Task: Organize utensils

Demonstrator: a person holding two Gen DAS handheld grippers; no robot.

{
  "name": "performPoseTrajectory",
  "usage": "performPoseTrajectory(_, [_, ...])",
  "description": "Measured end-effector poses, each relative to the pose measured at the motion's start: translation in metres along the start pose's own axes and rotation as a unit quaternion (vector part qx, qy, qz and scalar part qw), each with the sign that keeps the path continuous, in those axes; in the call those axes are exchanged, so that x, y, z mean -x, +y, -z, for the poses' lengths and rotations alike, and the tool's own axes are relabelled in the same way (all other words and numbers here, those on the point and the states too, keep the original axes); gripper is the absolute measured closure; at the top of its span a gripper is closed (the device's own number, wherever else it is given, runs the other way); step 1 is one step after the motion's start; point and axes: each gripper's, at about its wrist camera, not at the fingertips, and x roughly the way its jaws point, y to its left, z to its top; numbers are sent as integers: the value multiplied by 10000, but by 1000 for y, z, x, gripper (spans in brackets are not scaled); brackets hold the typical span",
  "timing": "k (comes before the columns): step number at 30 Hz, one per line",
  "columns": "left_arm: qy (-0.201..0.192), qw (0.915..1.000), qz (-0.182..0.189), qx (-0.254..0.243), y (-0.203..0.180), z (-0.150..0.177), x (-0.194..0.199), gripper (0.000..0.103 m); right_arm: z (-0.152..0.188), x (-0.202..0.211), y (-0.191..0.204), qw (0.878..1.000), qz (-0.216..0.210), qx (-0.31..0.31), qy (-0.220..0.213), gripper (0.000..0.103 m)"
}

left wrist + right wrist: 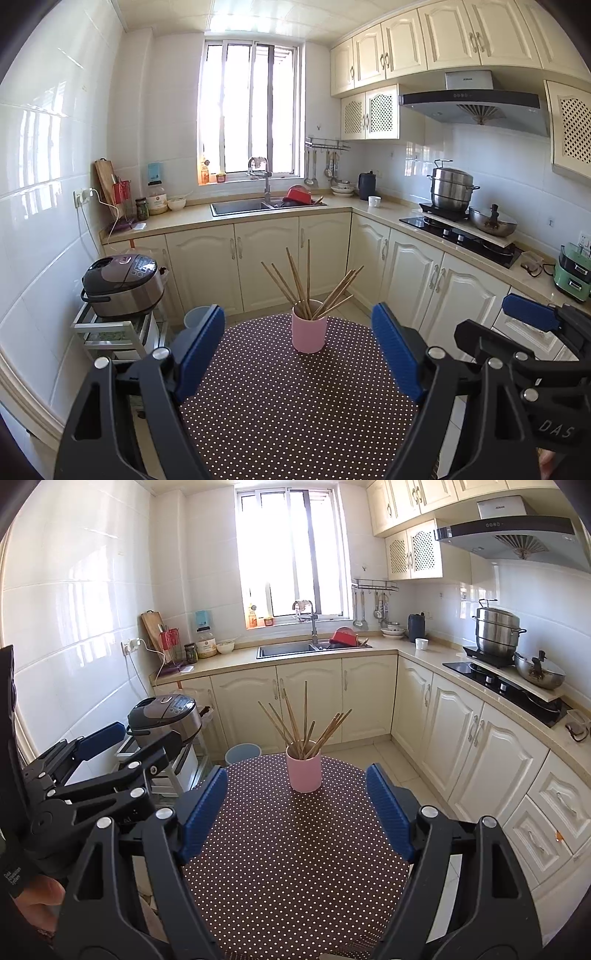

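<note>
A pink cup (309, 330) stands upright at the far edge of a round table with a brown polka-dot cloth (288, 406). Several wooden chopsticks (306, 284) stand fanned out in it. My left gripper (298, 350) is open and empty, hovering over the table just short of the cup. My right gripper (297, 808) is open and empty too, the cup (304, 771) with its chopsticks (304, 723) a little ahead between its fingers. Each gripper shows at the edge of the other's view.
A rice cooker (123, 284) sits on a small rack left of the table, with a blue bin (242, 755) beside it. Kitchen counters with a sink (240, 206) and a stove (461, 232) run behind and to the right.
</note>
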Motion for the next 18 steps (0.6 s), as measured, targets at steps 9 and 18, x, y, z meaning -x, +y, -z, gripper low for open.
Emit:
performPoseTrajectory(9, [31, 10000, -15, -5, 0, 1, -5, 23, -1, -2, 0, 10000, -11, -13, 21, 26])
performPoseTrajectory(18, [54, 10000, -27, -18, 0, 3, -6, 23, 1, -8, 0, 10000, -7, -40, 44, 26])
